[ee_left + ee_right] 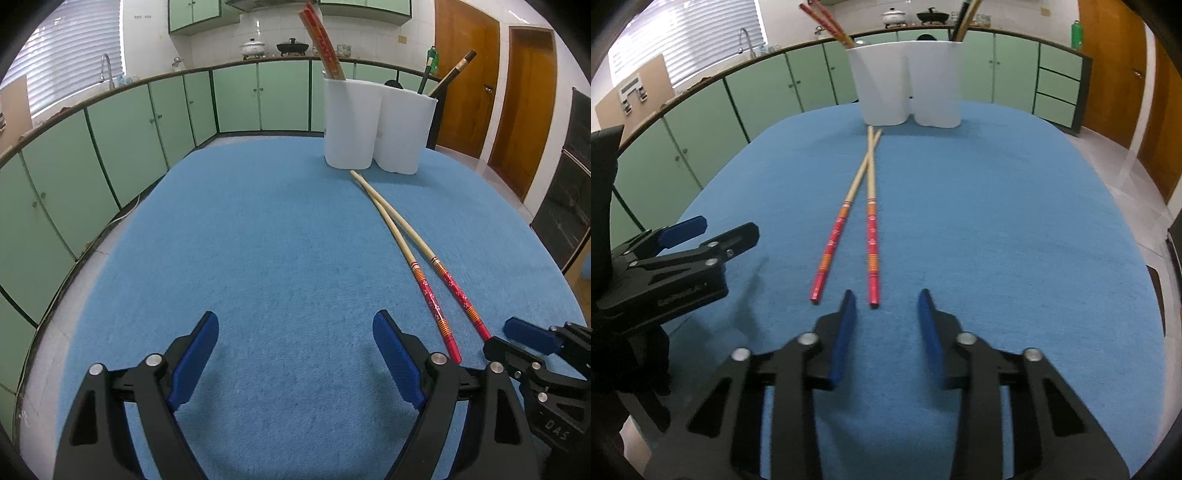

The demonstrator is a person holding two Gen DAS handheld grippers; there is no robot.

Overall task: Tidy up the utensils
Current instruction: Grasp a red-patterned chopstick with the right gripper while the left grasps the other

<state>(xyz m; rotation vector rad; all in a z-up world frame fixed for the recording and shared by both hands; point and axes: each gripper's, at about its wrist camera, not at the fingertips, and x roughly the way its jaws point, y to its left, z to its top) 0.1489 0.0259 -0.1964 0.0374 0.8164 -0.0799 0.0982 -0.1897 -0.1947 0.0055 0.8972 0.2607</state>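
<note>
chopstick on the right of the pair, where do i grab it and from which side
Probably the red patterned end of the right chopstick, nearest the right gripper. Come from above, jaws either side of the shaft: it lies flat on the blue cloth, and the ends are spread there, while the pale tips cross.

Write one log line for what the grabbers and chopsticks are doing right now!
left gripper: open, empty | right gripper: open, empty, near chopstick ends | two chopsticks: on blue cloth | white holder: holds other utensils
</note>
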